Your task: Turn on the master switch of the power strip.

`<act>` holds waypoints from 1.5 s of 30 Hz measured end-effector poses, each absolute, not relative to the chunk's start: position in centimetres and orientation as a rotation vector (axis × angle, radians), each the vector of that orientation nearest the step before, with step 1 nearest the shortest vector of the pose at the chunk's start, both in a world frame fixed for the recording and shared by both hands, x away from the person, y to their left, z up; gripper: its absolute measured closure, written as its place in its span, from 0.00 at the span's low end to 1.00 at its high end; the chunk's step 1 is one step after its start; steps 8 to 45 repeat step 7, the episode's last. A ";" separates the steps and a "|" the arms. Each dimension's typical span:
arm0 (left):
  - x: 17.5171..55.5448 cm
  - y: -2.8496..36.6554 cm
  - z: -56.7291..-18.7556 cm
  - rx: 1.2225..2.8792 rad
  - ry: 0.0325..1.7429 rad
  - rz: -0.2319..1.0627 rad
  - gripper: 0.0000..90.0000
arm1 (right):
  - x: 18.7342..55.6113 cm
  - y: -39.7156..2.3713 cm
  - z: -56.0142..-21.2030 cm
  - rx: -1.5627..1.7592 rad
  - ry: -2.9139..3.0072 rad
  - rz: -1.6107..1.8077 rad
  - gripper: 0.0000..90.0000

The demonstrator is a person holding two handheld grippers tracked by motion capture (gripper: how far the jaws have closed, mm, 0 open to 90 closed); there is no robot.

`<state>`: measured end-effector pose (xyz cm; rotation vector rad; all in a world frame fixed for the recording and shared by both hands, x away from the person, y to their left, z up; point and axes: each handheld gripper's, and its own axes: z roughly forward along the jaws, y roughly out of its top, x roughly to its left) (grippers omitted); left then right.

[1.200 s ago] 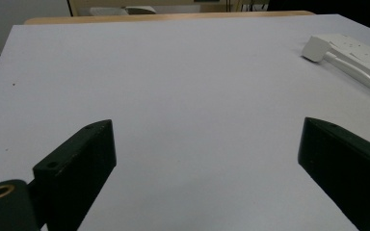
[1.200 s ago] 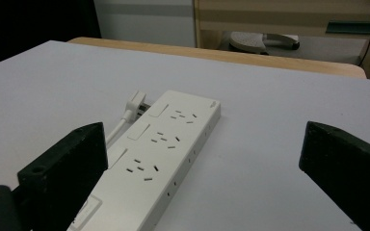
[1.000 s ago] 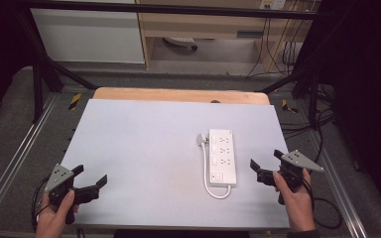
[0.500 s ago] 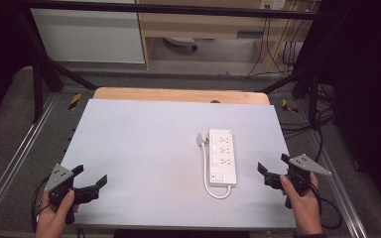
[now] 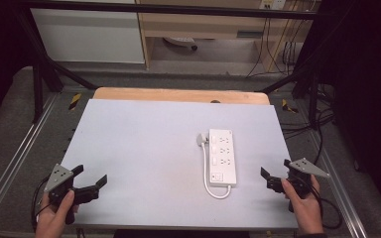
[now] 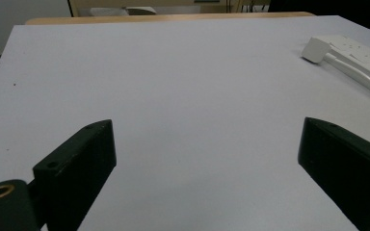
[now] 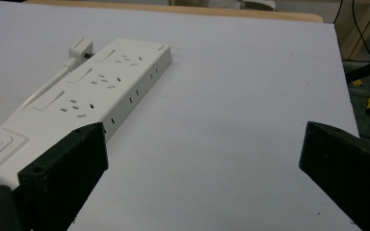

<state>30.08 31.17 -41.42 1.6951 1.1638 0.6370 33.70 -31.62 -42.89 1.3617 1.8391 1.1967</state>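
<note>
- The power strip (image 5: 222, 156) lies on the worktop (image 5: 144, 144), right of centre.
- Its plug (image 5: 201, 140) rests just beside its left edge.
- Left tongs (image 5: 90, 181) sit at the near-left corner, right tongs (image 5: 272, 178) near-right.

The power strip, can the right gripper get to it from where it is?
Probably yes. The right gripper sits open just beside the power strip, with bare table between them and nothing in the way.

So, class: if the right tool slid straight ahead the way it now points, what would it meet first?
Probably nothing: bare table lies between the right tool's open jaws up to the far edge. The power strip sits just left of that line, though its left jaw might graze it; depth is unclear.
</note>
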 end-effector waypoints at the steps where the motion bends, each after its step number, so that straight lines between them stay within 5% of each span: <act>1: 30.1 31.2 -41.4 1.695 1.164 0.637 0.07 | 33.7 -31.6 -43.0 1.367 1.848 1.190 0.04; 45: 30.1 31.0 -41.4 1.692 1.163 0.636 0.07 | 34.4 -30.8 -44.5 1.392 1.931 1.112 0.04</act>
